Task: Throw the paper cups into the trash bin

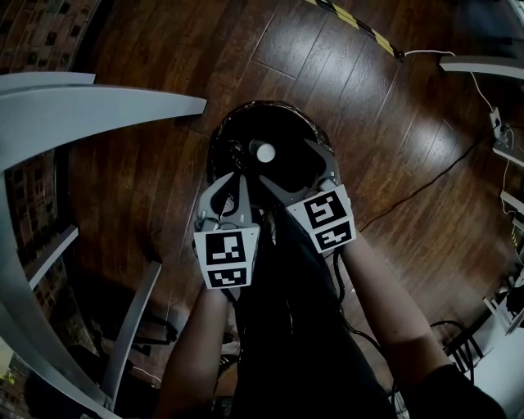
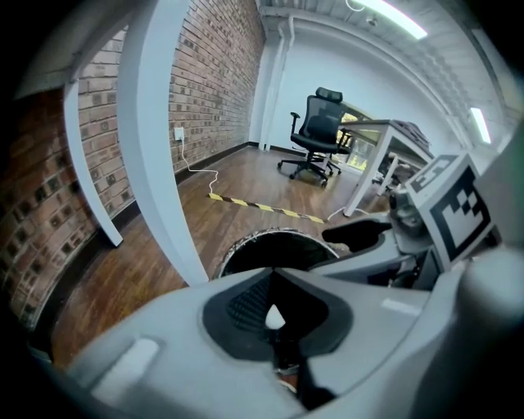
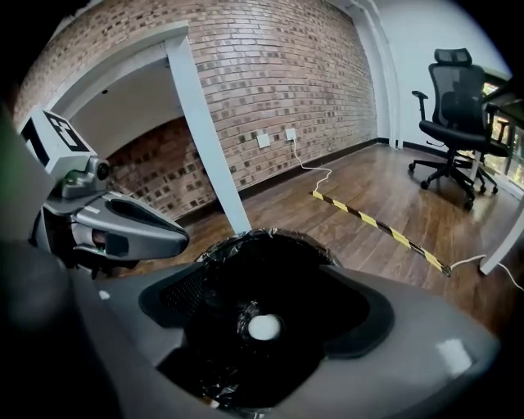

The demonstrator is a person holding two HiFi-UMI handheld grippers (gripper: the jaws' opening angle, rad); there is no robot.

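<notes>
A round trash bin (image 1: pixel 219 135) with a black liner stands on the wooden floor. One white paper cup (image 1: pixel 265 151) lies deep inside it. My right gripper (image 1: pixel 309 168) hangs over the bin's right half, open wide. In the right gripper view the cup (image 3: pixel 264 327) shows far below, between its parted pads (image 3: pixel 176 299), above the bin's rim (image 3: pixel 237 241). My left gripper (image 1: pixel 233 184) sits over the near left rim with its tips together. In the left gripper view its jaws (image 2: pixel 274 274) meet, and only a white sliver shows through the pad hollow.
White curved table legs (image 1: pixel 82 106) rise at the left, close to the bin. A strip of yellow-black tape (image 1: pixel 360 24) and a cable (image 1: pixel 426 184) lie on the floor behind and to the right. An office chair (image 2: pixel 315 131) and a desk stand further off, by the brick wall.
</notes>
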